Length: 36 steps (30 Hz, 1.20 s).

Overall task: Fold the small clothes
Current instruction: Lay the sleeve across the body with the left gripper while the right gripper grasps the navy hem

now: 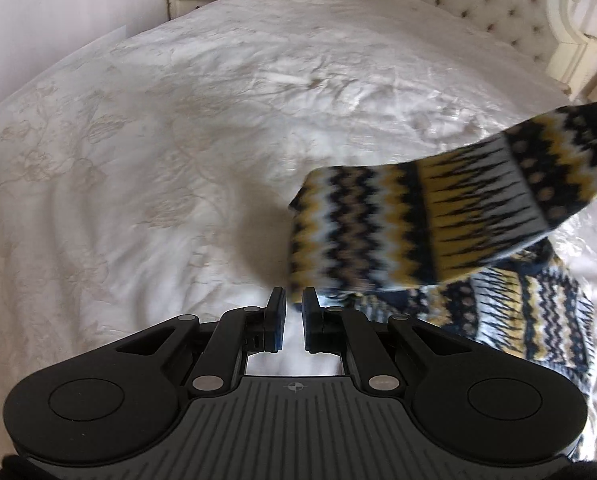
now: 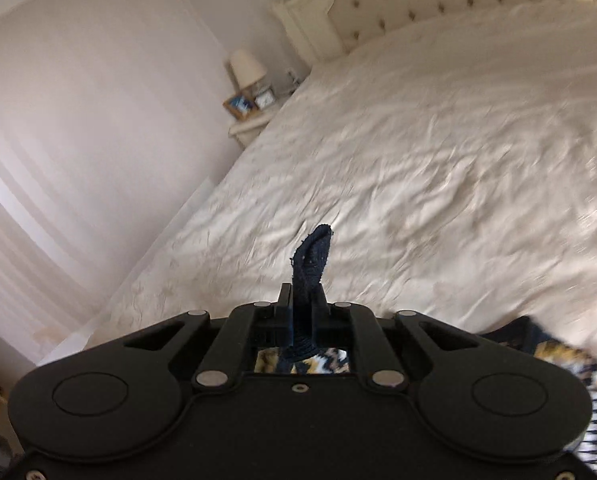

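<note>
Navy ribbed cuff fabric stands pinched between the jaws of the right tool (image 2: 302, 312), a short tongue of it poking out past the tips; this tool is clenched on the raised sock (image 1: 438, 216), whose patterned leg hangs below and shows through the gap in the tool's frame. From the left wrist view that sock sweeps in from the right edge, lifted clear of the bed (image 1: 178, 140), its toe end drooping down close in front of the left tool (image 1: 294, 312). The left tool's jaws stand nearly together with a narrow gap and nothing between them, so it grips nothing.

A second sock (image 1: 530, 312) of the same yellow, black and white zigzag knit lies flat on the bed beneath the raised one.

By its drape, the knit is light, soft and limp: held at one end, the rest sags and swings. It looks thick and fuzzy, so slipping seems unlikely. The free toe end is probably the sensible place for the left tool to take hold.
</note>
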Each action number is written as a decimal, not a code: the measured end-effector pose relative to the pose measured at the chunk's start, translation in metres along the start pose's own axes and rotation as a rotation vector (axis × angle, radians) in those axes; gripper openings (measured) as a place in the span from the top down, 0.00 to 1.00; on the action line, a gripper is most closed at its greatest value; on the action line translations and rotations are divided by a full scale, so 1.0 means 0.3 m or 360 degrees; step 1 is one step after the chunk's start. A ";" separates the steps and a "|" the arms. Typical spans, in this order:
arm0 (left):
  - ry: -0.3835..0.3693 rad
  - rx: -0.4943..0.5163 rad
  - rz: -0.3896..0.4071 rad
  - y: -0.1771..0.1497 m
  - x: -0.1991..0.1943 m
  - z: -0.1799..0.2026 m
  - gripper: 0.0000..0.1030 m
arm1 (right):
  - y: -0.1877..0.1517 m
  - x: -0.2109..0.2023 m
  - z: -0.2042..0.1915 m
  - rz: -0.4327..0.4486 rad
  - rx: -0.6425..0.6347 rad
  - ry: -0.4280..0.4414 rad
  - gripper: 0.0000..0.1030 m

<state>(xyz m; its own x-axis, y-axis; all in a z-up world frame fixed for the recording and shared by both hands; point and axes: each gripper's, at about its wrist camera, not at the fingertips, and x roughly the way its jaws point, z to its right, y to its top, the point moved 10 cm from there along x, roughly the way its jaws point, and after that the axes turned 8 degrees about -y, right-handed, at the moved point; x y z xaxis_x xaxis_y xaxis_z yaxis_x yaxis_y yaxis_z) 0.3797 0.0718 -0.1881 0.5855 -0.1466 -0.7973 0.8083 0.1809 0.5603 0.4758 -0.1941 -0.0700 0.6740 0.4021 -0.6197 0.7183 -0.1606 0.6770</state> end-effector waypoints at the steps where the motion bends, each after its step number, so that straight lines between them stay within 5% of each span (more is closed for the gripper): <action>1: -0.0012 0.0011 0.0003 -0.004 -0.003 0.015 0.92 | 0.011 -0.031 0.018 0.0020 -0.0004 -0.0027 0.86; 17: -0.0132 0.0144 0.0003 -0.045 -0.017 0.179 0.92 | -0.109 -0.239 0.485 0.0025 0.0258 -0.0504 0.86; 36: -0.0196 0.0342 -0.0106 0.028 0.130 0.295 0.92 | -0.421 -0.057 0.789 -0.0353 0.0314 -0.0801 0.86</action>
<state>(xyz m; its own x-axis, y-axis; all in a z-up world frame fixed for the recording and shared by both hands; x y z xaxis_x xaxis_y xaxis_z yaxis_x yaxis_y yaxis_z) 0.4148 -0.0185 -0.1948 0.5232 -0.2711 -0.8079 0.8321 -0.0421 0.5530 0.4144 -0.3939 -0.2390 0.4682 -0.0247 -0.8833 0.8377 -0.3057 0.4526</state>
